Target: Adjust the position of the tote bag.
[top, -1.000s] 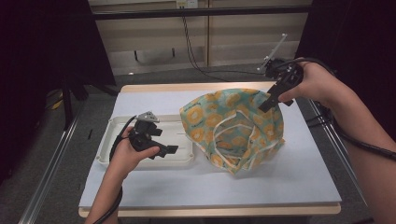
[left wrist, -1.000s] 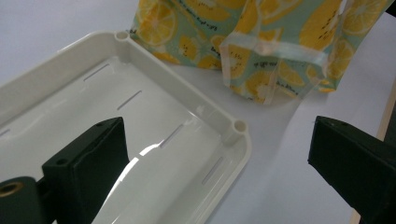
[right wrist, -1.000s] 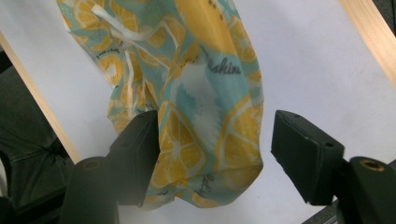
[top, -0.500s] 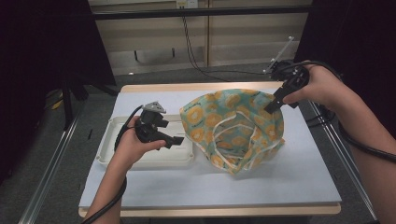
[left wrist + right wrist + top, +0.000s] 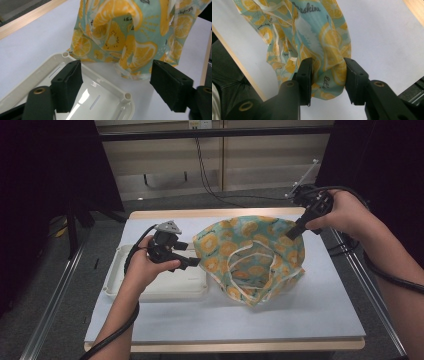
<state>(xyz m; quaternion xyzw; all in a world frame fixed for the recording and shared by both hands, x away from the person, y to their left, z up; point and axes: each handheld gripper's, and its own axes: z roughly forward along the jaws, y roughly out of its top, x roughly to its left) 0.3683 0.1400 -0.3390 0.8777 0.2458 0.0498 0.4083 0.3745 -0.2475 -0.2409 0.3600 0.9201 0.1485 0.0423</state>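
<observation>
A teal cloth bag [image 5: 250, 255] printed with orange slices lies crumpled in the middle of the white table, its white handles on top. My right gripper [image 5: 291, 234] is at the bag's far right corner. Its jaws have just been closing, and in the right gripper view [image 5: 328, 72] they pinch a bunched fold of the bag [image 5: 312, 32]. My left gripper [image 5: 192, 264] hovers over the white tray [image 5: 155, 287], just short of the bag's left edge. Its jaws have just been closing but stand open [image 5: 116, 75] with nothing between them; the bag [image 5: 120, 32] hangs beyond.
The shallow white plastic tray [image 5: 100, 75] sits at the table's left, touching the bag's edge. Bare white tabletop [image 5: 300, 320] lies in front of and to the right of the bag. Black cables trail from both grippers, and a metal rail runs along the right.
My left gripper has risen and moved right across the tray toward the bag's left edge. The right gripper stays at the far corner, and the bag's shape is nearly the same.
</observation>
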